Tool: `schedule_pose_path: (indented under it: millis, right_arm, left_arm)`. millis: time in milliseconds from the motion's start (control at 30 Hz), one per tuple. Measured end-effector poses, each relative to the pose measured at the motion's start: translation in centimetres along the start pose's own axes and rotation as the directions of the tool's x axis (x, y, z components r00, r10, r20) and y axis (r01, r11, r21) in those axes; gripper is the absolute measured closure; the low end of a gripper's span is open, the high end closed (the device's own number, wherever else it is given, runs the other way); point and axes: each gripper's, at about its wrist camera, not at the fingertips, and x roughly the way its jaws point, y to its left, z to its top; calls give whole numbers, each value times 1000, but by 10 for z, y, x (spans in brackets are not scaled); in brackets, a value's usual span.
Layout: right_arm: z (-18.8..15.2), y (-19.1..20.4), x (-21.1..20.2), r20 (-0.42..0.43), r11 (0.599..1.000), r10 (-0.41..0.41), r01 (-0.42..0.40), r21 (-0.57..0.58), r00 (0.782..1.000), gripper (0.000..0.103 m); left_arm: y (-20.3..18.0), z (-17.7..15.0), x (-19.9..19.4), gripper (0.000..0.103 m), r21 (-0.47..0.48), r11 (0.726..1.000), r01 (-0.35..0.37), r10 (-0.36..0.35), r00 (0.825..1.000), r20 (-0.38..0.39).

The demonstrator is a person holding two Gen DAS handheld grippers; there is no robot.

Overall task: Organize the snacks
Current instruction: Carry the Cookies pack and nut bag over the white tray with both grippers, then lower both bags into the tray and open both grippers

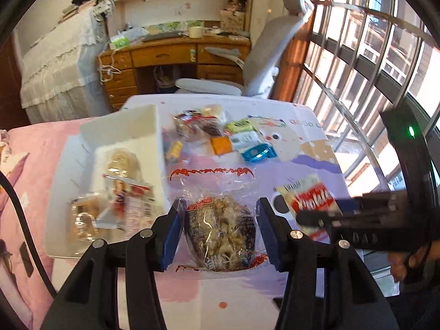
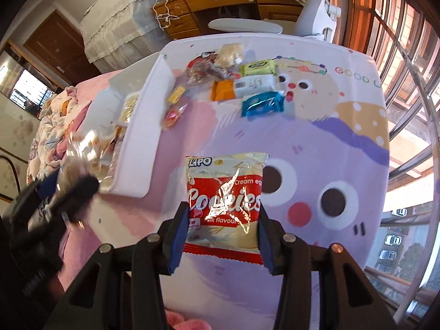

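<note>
A clear crinkled plastic bag of pale brown nutty snack with red and dark blue print (image 1: 220, 231) hangs between blue pads, above the table's near edge. A glossy red and cream packet printed "Cookies" (image 2: 224, 206) is upright, pinched at both side edges. At the left a white open plastic bin (image 1: 121, 134) holds clear-wrapped pale pastries with a red and white label (image 1: 121, 192). Beyond, in a loose heap near the table's far edge, lie small packets: yellow-green (image 2: 257, 67), white (image 2: 254, 84), orange (image 2: 223, 90), shiny blue (image 2: 262, 104), yellow (image 2: 176, 93) and clear-wrapped brown ones (image 2: 205, 73)
</note>
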Motion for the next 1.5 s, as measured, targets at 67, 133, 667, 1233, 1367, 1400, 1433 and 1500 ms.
schedule_pose_path:
  millis: [67, 133, 667, 1233, 1367, 1400, 1433, 1500]
  right_arm:
    - [-7, 6, 1, -3, 1000, 22, -22, 1, 1000, 57]
    - [-12, 12, 2, -8, 999, 44, -44, -6, 999, 57]
    - [-1, 95, 12, 52, 989, 109, -103, -102, 993, 57]
    - [27, 194, 44, 160, 997, 74, -73, -11, 984, 57]
    - [31, 209, 56, 190, 997, 64, -71, 28, 980, 57]
    - [31, 213, 59, 197, 997, 61, -71, 40, 978, 57]
    - [32, 216, 62, 204, 996, 58, -70, 53, 977, 57]
    - [33, 221, 67, 214, 995, 52, -69, 74, 975, 57]
  left_arm:
    - [8, 0, -5, 52, -9, 1000, -15, 15, 1000, 3]
    - [17, 0, -9, 52, -22, 999, -27, 27, 1000, 2]
    - [118, -7, -15, 52, -83, 994, -67, 63, 997, -44]
    - [220, 15, -9, 51, 102, 993, 59, -55, 998, -43]
    - [241, 21, -1, 51, 150, 984, 94, -87, 995, -55]
    - [246, 21, 1, 51, 158, 982, 102, -94, 994, -58]
    - [249, 21, 3, 51, 166, 980, 108, -99, 993, -62]
    - [257, 22, 8, 51, 176, 976, 126, -114, 991, -74]
